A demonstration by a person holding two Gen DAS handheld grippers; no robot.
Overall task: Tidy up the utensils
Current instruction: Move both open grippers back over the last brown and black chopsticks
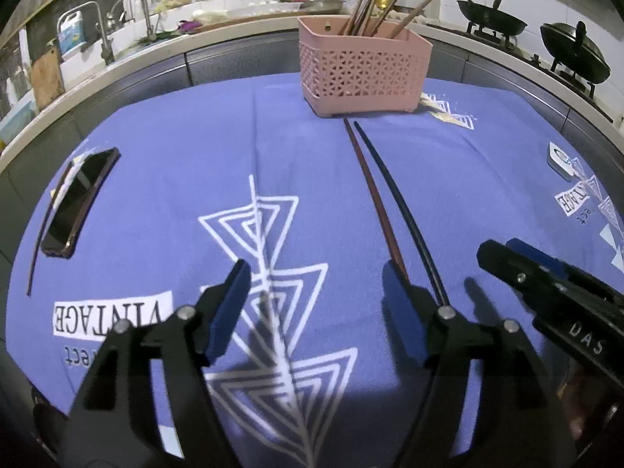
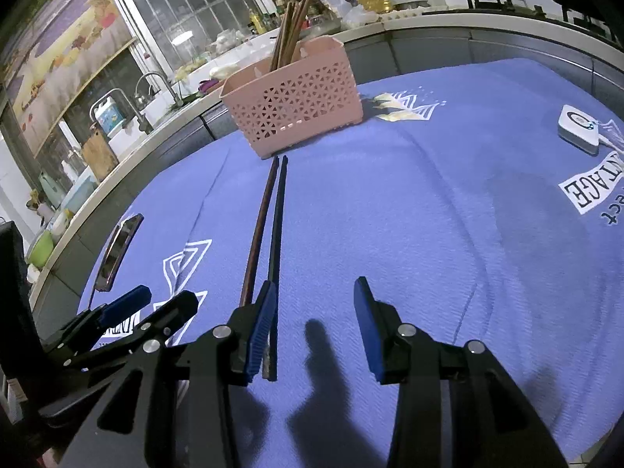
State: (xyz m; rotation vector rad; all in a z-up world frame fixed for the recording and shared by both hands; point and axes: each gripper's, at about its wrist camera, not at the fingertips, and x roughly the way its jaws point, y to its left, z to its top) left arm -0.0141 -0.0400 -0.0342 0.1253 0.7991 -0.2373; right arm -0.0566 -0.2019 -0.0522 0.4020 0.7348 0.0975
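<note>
Lying side by side on the blue cloth, two chopsticks point straight at the pink basket: the brown chopstick on the left, the dark chopstick on the right, tips just short of the basket's foot. More chopsticks stand upright inside that basket at the far edge of the worktop. The left gripper has its fingers spread wide over the cloth with nothing between them; both chopsticks run past behind its right finger. The right gripper sits just beside it, fingers also apart and pinching nothing, and the near ends of the pair lie right against its left finger, the dark one on the inner side. Off to the left, a phone rests on the cloth, and a small white device lies far right.
</note>
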